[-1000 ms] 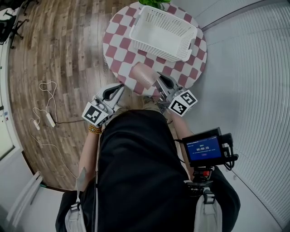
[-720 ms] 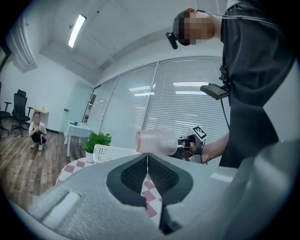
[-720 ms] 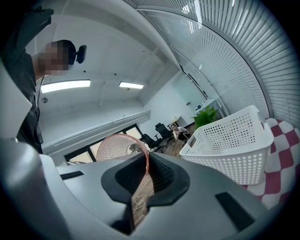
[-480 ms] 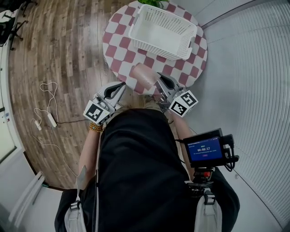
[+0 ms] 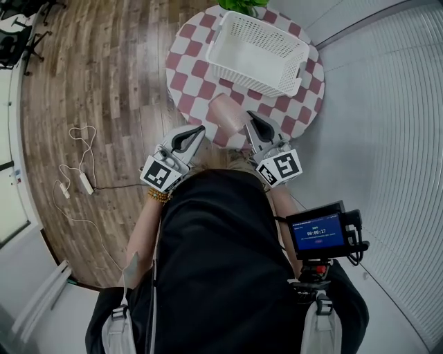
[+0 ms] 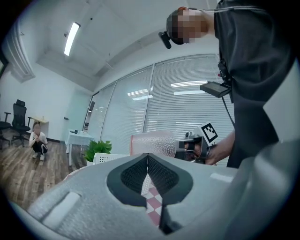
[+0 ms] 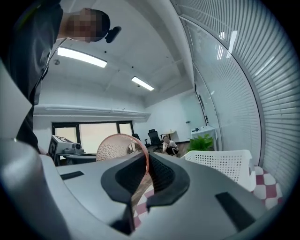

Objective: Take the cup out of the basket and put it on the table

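A pink dimpled cup (image 5: 226,110) lies on its side in the air over the near edge of the checkered table (image 5: 190,69). My right gripper (image 5: 249,124) is shut on its rim; in the right gripper view the thin cup wall (image 7: 123,144) runs between the pads (image 7: 161,172). The white basket (image 5: 257,43) stands at the far side of the table, with nothing showing inside it. My left gripper (image 5: 196,133) hovers left of the cup, off the table's edge, with its jaws together and holding nothing. The left gripper view shows the cup (image 6: 153,143) and the right gripper (image 6: 183,145) ahead.
A green plant (image 5: 242,4) stands behind the basket. White cables (image 5: 73,169) lie on the wood floor at the left. A blind-covered glass wall (image 5: 387,104) curves along the right. A screen device (image 5: 322,231) hangs at the person's right side.
My right gripper has rolled a little with the cup still held. Both hands stay about where they were at the table's near edge.
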